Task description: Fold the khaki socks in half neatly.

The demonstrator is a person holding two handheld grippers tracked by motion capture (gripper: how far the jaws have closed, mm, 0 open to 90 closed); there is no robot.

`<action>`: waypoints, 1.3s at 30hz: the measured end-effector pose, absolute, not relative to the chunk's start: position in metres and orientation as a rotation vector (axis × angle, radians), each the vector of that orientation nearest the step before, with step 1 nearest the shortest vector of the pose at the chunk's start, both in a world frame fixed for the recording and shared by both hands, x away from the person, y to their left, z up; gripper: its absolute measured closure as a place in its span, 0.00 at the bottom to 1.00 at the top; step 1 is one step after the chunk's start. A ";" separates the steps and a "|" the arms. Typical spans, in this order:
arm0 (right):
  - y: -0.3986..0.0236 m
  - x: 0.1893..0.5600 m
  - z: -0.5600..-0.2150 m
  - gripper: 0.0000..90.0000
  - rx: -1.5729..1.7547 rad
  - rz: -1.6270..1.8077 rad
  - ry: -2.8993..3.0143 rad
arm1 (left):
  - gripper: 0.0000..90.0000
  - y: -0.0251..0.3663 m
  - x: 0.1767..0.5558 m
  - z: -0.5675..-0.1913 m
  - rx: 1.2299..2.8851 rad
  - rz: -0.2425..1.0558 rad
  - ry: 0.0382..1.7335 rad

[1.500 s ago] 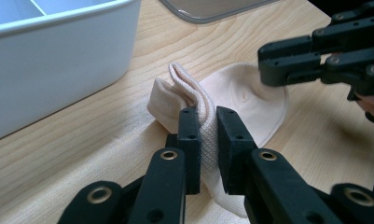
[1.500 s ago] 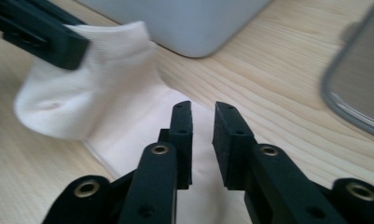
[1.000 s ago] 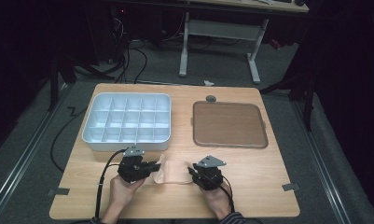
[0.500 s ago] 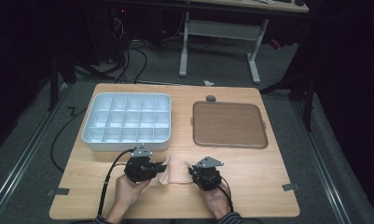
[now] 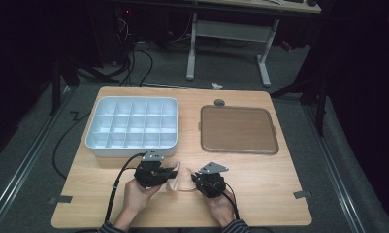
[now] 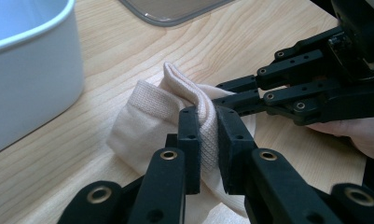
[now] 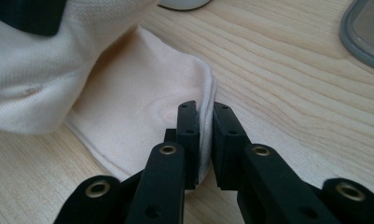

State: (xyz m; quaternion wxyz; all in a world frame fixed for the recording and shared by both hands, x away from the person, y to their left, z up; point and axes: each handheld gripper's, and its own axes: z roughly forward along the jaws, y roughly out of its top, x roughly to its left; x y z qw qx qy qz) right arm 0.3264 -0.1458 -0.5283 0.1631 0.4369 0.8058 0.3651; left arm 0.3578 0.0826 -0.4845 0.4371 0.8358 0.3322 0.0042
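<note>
Dark room all round, with cables on a grey floor and the legs of a second desk beyond a pale wooden table [image 5: 260, 194]. Near edge of that table: a small beige sock [image 5: 181, 178], bunched and folded, stretched between the two grippers, long axis roughly from one gripper to the other, ribbed cuff end toward the left one. Toe and heel hard to make out in the crumple; which end lies uppermost not clear from above. Left gripper [image 6: 207, 140] clamped on a raised ribbed fold of the sock, jaws nearly together with only the cloth between them, the rest of the fabric spilling left of and below the fingertips. Right gripper [image 7: 204, 140] pinched on the thin smooth edge of the sock, jaws close with the layered hem between them, more fabric spreading left of its fingers and bare wood to their right. Seen in the left gripper view beyond the fold: the right gripper's black linkage, its tips hidden behind the cloth, and part of a hand cut off at the frame edge. Beyond the left fingers, a white compartment tray [image 5: 132, 127], cells too small to judge for contents; beyond the right fingers, a brown flat tray [image 5: 237, 129], apart from the sock.
</note>
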 end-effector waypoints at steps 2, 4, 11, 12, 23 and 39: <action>-0.144 0.327 -0.528 0.92 1.241 1.040 2.306 | 0.90 0.081 0.359 -0.485 2.086 0.009 0.822; -0.143 0.328 -0.528 0.92 1.236 1.044 2.305 | 0.90 0.078 0.359 -0.486 2.087 0.004 0.823; -0.143 0.329 -0.529 0.92 1.230 1.047 2.309 | 0.90 0.070 0.361 -0.487 2.098 -0.006 0.811; -0.143 0.329 -0.529 0.92 1.228 1.047 2.310 | 0.90 0.070 0.361 -0.487 2.104 -0.005 0.807; -0.143 0.329 -0.530 0.92 1.216 1.048 2.313 | 0.90 0.060 0.364 -0.492 2.114 -0.018 0.803; -0.143 0.330 -0.530 0.92 1.224 1.056 2.316 | 0.89 0.052 0.366 -0.500 2.145 -0.014 0.803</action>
